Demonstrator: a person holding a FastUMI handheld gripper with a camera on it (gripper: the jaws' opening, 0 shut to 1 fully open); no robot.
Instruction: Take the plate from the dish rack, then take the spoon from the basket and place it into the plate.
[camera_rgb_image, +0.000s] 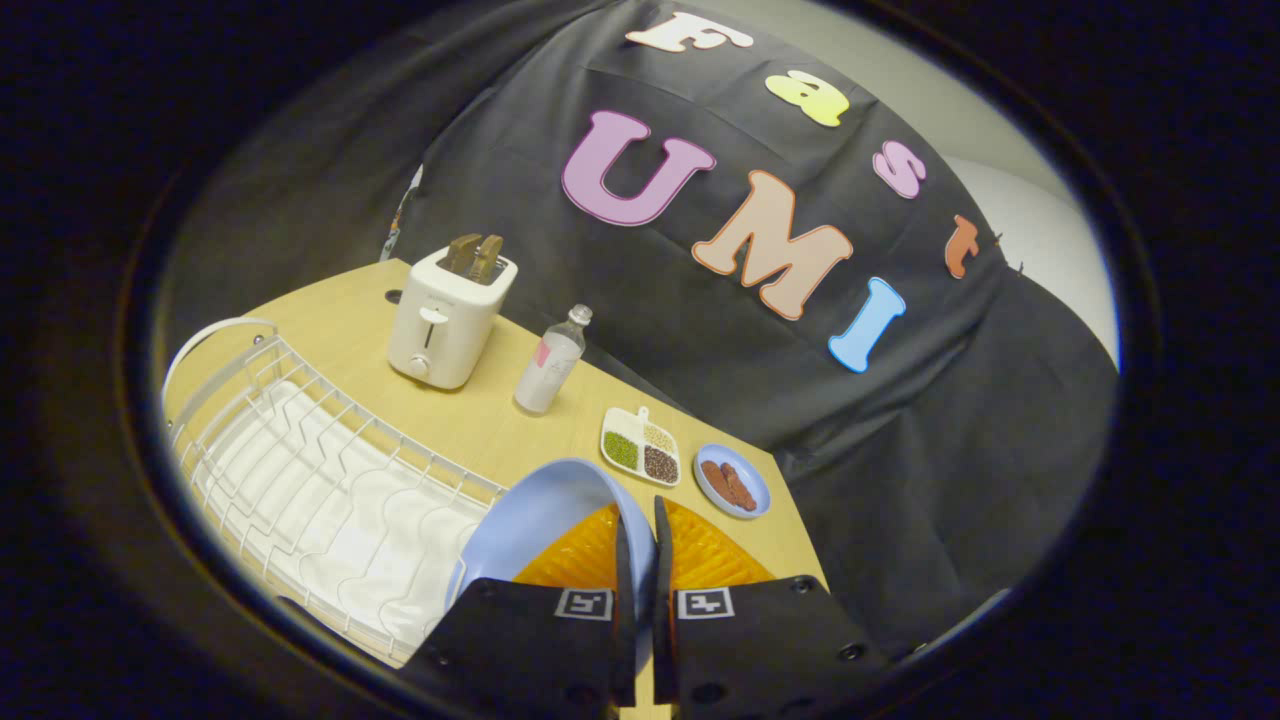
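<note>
Plate (540, 510), pale blue, is clamped on its rim between the nearly closed fingers (640, 530), lifted just beside the white dish rack (330, 470) on the counter (480, 420).

Pale wooden table (480, 420), stretching ahead of the gripper (640, 540). Carries a white wire dish rack (330, 490) just left of the fingers. Beyond the rack, holds a white toaster (445, 320) with two brown slices sticking up. Right of the toaster, a clear bottle (550, 365), upright. Just ahead of the fingers, a white divided tray (641, 447) of green, pale and dark grains; beside it to the right, a small blue dish (733, 481) with brown pieces. Fingers pinched on the rim of a pale blue plate (540, 520).
</note>
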